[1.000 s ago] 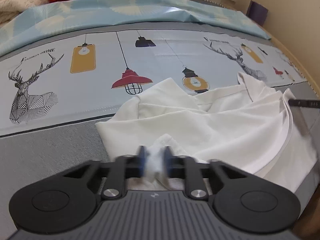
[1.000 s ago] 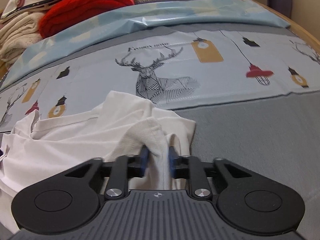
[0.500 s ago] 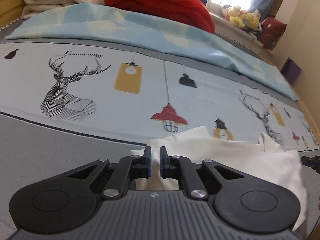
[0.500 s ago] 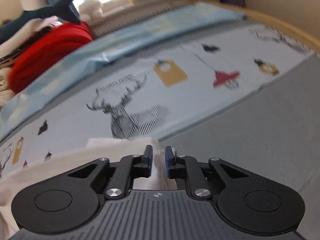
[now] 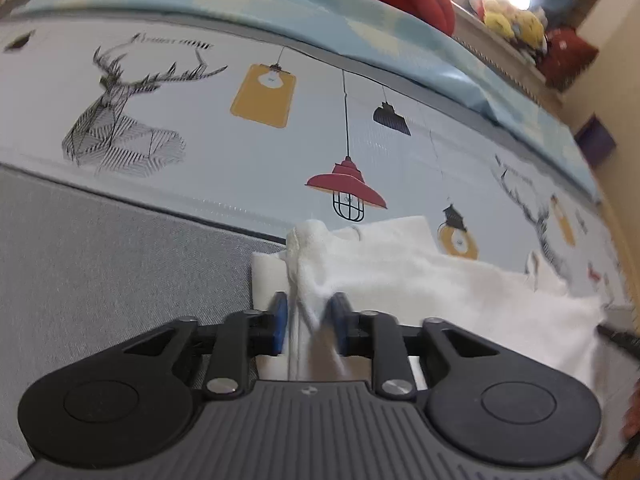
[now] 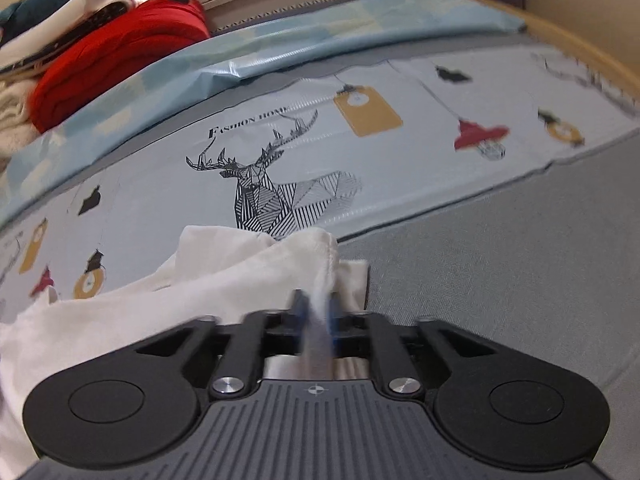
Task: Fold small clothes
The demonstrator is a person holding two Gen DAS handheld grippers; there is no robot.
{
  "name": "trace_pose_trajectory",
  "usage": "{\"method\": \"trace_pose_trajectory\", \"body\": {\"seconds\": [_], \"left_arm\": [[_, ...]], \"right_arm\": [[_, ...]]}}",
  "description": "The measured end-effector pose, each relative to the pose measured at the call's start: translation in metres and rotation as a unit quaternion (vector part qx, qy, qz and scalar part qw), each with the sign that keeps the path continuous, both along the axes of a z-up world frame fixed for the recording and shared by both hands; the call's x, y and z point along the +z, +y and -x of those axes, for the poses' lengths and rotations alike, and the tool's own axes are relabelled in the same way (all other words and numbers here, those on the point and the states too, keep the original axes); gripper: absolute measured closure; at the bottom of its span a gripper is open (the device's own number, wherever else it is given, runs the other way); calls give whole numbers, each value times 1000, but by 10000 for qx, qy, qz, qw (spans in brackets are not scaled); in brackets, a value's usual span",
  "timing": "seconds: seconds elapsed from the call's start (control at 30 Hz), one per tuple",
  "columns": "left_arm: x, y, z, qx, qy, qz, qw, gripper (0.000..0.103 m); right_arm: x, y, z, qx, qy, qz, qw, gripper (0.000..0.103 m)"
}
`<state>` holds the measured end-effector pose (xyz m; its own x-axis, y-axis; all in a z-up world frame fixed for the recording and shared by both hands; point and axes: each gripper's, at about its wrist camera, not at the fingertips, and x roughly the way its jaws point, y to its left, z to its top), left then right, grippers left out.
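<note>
Your left gripper (image 5: 308,320) is closing its blue pads (image 5: 279,320) on a bunched corner of the small white cotton garment (image 5: 420,276), and the cloth between them is smeared by blur, so you cannot tell how many layers are caught. Your right gripper (image 6: 316,314) is pressed together on the garment's other bunched end (image 6: 224,280), pinching a blurred strip of fabric; its pads are mostly lost in the smear. The garment lies crumpled on the bed, straddling the seam where the grey woven mattress surface (image 5: 100,248) meets the pale printed sheet with black deer heads and hanging lamps (image 5: 208,128). From that seam, most of the white cloth spreads toward the near side, under and past both gripper bodies, so its lower edge is hidden in both wrist views. A flat white layer (image 5: 266,280) peeks out just beside the left pad, lying on the grey surface; whether it is part of the same garment cannot be told. Far beyond the seam, a light blue patterned cover (image 6: 320,46) crosses the bed, and behind it a folded red blanket (image 6: 120,56) sits, cut off at the top edge in the left view. Yellow plush toys (image 5: 512,20) near a bright window are washed out and indistinct.
</note>
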<state>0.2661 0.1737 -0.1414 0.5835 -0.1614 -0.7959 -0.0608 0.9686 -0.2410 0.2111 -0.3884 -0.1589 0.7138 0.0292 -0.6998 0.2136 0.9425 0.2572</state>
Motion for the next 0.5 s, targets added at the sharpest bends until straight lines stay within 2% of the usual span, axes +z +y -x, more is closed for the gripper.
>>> {"method": "trace_pose_trajectory", "body": {"seconds": [0.07, 0.13, 0.2, 0.23, 0.27, 0.33, 0.37, 0.4, 0.5], "left_arm": [[9, -3, 2, -8, -301, -279, 9992, 97], [28, -8, 9, 48, -839, -621, 9945, 99], [41, -11, 14, 124, -1238, -674, 9899, 99], [42, -13, 15, 148, -1303, -734, 9886, 99], [40, -14, 14, 161, -1262, -775, 9888, 99], [27, -14, 6, 166, -753, -722, 9944, 94], [20, -13, 3, 111, -414, -603, 9973, 89], [16, -11, 2, 69, -218, -526, 9984, 88], [15, -10, 10, -86, -47, -558, 9984, 86]], "right_arm": [[9, 1, 3, -102, -267, 114, 9995, 100], [25, 3, 10, -253, -771, 211, 9965, 100], [38, 8, 15, -242, -1220, 334, 9917, 100], [41, 12, 15, -269, -1321, 490, 9897, 100], [41, 14, 14, -309, -1296, 611, 9892, 99], [30, 14, 4, -365, -886, 595, 9936, 96], [22, 12, -1, -372, -560, 539, 9963, 88], [16, 11, -5, -346, -260, 494, 9978, 78], [10, 9, -4, -170, 42, 439, 9989, 70]]}}
